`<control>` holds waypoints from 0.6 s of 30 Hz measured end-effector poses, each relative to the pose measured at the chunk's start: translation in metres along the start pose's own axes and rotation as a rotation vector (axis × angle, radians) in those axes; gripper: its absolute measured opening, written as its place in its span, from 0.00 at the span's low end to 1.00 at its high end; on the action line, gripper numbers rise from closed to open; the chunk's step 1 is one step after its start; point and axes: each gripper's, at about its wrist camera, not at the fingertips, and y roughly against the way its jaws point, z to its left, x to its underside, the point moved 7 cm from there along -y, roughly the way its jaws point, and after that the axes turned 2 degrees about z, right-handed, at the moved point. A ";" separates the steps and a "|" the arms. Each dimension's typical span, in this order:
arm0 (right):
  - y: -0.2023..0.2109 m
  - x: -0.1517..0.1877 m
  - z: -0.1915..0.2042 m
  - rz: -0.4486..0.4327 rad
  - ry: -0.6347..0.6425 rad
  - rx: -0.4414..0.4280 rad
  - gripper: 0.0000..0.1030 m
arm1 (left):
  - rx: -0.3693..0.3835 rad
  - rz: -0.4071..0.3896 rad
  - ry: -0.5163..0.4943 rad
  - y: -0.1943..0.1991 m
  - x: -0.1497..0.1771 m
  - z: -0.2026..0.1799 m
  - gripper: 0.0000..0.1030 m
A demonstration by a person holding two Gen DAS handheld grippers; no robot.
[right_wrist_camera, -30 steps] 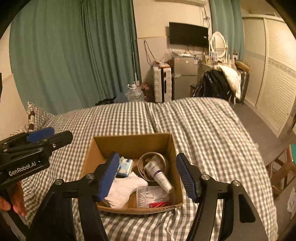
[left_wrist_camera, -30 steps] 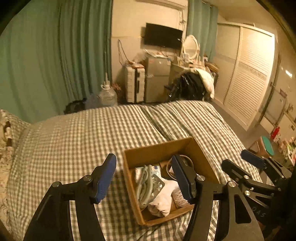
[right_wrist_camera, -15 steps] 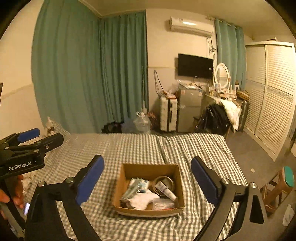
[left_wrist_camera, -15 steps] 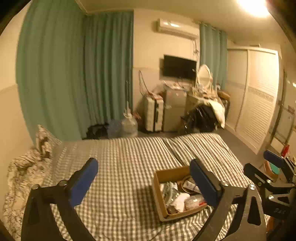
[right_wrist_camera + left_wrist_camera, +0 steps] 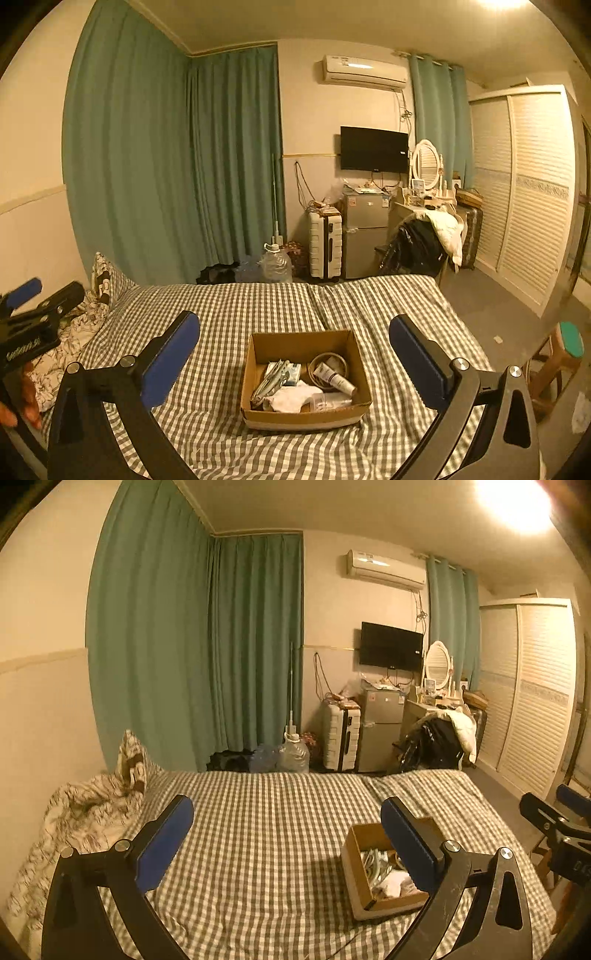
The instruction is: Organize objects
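Observation:
A cardboard box (image 5: 303, 343) sits on the checked bed (image 5: 236, 306). It holds a white cloth (image 5: 293, 397), a tube (image 5: 338, 378), a tape roll (image 5: 323, 360) and a silvery packet (image 5: 273, 380). My right gripper (image 5: 295, 354) is open and empty, raised above and in front of the box. My left gripper (image 5: 288, 830) is open and empty, also held high; the box (image 5: 360, 840) lies low right in its view, partly behind its right finger. The left gripper also shows at the left edge of the right wrist view (image 5: 33, 314).
A crumpled patterned duvet and pillow (image 5: 92, 805) lie at the bed's left end. Beyond the bed stand a water jug (image 5: 275, 266), a white suitcase (image 5: 325, 243), a small fridge (image 5: 364, 236) and a chair with clothes (image 5: 424, 243). A stool (image 5: 565, 350) stands at the right.
Both grippers have risen and pulled back from the box, which now looks smaller and lower. Both sets of jaws have opened wider. The box contents have not moved.

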 end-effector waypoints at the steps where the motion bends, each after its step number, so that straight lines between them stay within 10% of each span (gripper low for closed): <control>1: -0.005 0.009 0.000 -0.001 -0.005 -0.005 1.00 | -0.013 -0.002 -0.005 -0.003 0.007 0.000 1.00; 11: -0.103 0.099 0.002 0.118 0.058 -0.022 1.00 | -0.086 0.111 -0.056 -0.054 0.097 -0.009 1.00; 18: -0.103 0.103 -0.014 0.100 0.034 -0.021 1.00 | -0.093 0.128 -0.073 -0.058 0.107 -0.021 1.00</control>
